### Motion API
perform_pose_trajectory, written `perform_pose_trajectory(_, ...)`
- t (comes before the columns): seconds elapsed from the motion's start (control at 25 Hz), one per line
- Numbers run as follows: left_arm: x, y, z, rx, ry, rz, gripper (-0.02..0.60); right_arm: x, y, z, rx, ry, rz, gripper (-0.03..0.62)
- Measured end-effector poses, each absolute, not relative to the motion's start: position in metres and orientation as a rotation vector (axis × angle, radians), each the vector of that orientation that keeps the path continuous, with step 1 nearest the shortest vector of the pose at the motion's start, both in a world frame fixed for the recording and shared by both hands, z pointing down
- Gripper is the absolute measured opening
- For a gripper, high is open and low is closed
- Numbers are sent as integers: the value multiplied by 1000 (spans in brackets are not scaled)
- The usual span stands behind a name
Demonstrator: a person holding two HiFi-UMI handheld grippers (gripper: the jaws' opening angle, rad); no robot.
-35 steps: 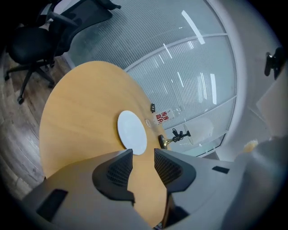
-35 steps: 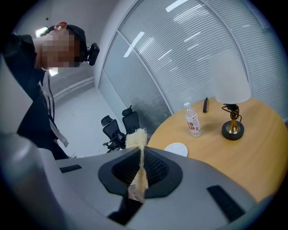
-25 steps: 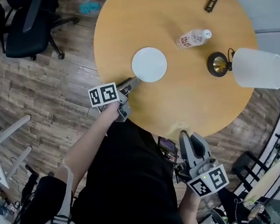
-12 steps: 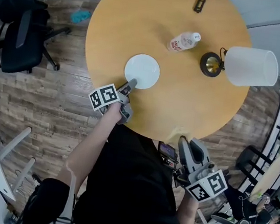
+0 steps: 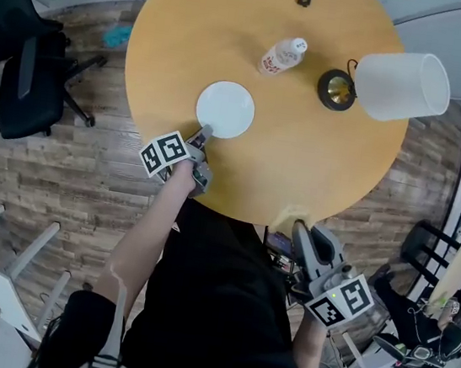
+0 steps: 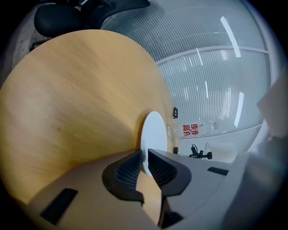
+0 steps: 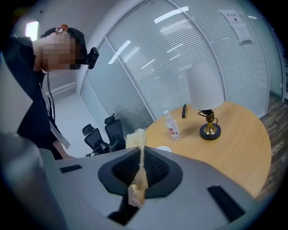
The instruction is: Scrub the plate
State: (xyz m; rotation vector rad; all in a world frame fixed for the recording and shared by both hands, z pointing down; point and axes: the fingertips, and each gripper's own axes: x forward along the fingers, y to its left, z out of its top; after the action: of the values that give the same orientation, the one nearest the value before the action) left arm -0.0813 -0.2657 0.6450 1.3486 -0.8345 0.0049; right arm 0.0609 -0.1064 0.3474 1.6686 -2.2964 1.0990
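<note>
**Spotter:** While your left gripper (image 5: pixel 204 132) reaches in over the near edge of the surface (image 5: pixel 303 155), its fingers have just been closing. They now stand narrow, with the rim of the plate (image 5: pixel 225 109) pinched between them.

**Coach:** Agreed. In the left gripper view the white rim sits right between your two fingers, so I judge that you have it held. The plate seems to lie flat on the surface, close to the near edge and toward its left side. It is well apart from the bottle (image 5: pixel 281 57) and the lamp (image 5: pixel 389 84) farther across.

**Spotter:** Your right gripper (image 5: pixel 302 228) hangs off the surface, outside the near edge and close to your body. Its fingers are clamped together on a thin yellow scrubber (image 7: pixel 136 137), which sticks up past their tips.

**Coach:** So the step in hand looks like steadying the plate. No scrubbing has begun, since the scrubber is nowhere near it.

**Spotter:** Next, you would need to bring the right gripper forward over the near edge and lay the free end of the scrubber on the plate's face. Then rub across it while your left fingers stop the rim from sliding.

**Coach:** Mind that grip. You hold only the rim, so a hard push on the far side could tip or spin the plate. Press lightly and work toward the held side.
</note>
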Motion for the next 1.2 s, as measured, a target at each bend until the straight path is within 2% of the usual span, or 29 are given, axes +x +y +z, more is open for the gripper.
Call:
perform_pose_trajectory(0.08,-80,-266,647,1350,-840,9,40,66,-103,349,1680,-2294,1103,27)
perform_pose_trajectory(0.56,-81,-262,642,1341,-799,-31,29,72,-87,349,1659,-2349,1086,28)
perform_pose_trajectory(1.2,-80,-194,601,1361,-885,-167,19,106,-37,357,1465,-2543,1041,27)
